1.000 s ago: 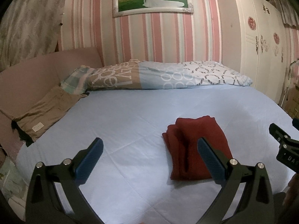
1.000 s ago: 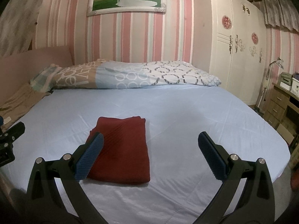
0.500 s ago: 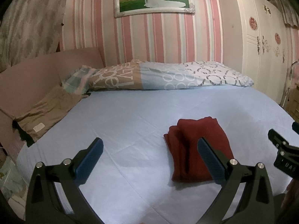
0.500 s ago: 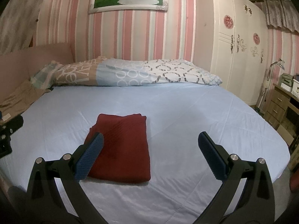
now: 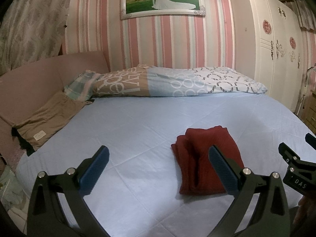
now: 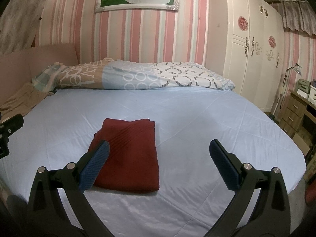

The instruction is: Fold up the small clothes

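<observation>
Fingers of the left gripper [image 5: 159, 168] stood wide apart and held nothing; those of the right gripper [image 6: 159, 165] were equally spread and empty. Both hung above the near part of the pale blue quilted bed sheet [image 5: 138, 122], clear of the cloth.

Dark red knitted garment [image 6: 129, 156] lay on the sheet as a compact rectangular stack, near the front edge of the bed, between the two grippers. Right-side edge looked flat and square. Left-side view showed the layered edges [image 5: 189, 158] bulging loosely, with a deep crease between them.

Risks, as judged:
- A pinch on that loose side could catch only the top layer, and lifting would peel the stack open.
- Dragging rather than lifting could skew the rectangle on the smooth sheet.
- A deep pinch might also take up the sheet.

Tan folded cloth [image 5: 47, 120] lay well apart at the far left.
</observation>
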The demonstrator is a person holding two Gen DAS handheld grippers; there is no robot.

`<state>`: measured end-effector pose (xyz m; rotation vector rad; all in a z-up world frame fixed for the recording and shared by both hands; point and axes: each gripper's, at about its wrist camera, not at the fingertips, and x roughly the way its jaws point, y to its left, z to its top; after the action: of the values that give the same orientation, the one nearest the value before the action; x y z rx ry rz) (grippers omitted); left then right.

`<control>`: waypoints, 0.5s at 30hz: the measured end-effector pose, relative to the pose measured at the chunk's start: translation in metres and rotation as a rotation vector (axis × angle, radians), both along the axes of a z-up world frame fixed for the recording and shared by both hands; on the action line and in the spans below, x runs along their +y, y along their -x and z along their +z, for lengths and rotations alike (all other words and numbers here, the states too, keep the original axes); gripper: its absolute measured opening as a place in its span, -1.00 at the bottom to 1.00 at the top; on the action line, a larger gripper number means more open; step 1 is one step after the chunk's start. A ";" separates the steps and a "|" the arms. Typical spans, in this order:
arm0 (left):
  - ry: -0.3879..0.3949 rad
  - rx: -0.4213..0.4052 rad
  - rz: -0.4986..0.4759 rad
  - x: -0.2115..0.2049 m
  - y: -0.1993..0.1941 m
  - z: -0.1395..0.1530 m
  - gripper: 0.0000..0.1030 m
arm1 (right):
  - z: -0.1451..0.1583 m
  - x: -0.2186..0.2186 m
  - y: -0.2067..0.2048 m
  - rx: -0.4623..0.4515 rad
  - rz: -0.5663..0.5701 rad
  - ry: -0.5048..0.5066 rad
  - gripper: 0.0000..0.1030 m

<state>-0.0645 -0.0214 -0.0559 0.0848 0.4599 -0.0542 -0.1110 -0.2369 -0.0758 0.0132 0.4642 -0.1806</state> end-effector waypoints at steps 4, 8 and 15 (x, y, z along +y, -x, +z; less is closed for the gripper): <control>0.000 -0.002 0.001 -0.001 0.000 0.000 0.96 | -0.001 -0.001 0.000 -0.003 0.001 0.000 0.94; -0.004 -0.003 -0.002 -0.001 -0.002 0.000 0.96 | -0.003 -0.003 -0.001 -0.003 0.003 -0.002 0.94; -0.003 0.000 -0.005 0.000 -0.004 0.000 0.96 | -0.004 -0.002 -0.001 -0.002 0.003 0.003 0.94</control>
<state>-0.0607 -0.0216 -0.0562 0.0887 0.4599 -0.0581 -0.1099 -0.2393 -0.0796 0.0099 0.4620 -0.1784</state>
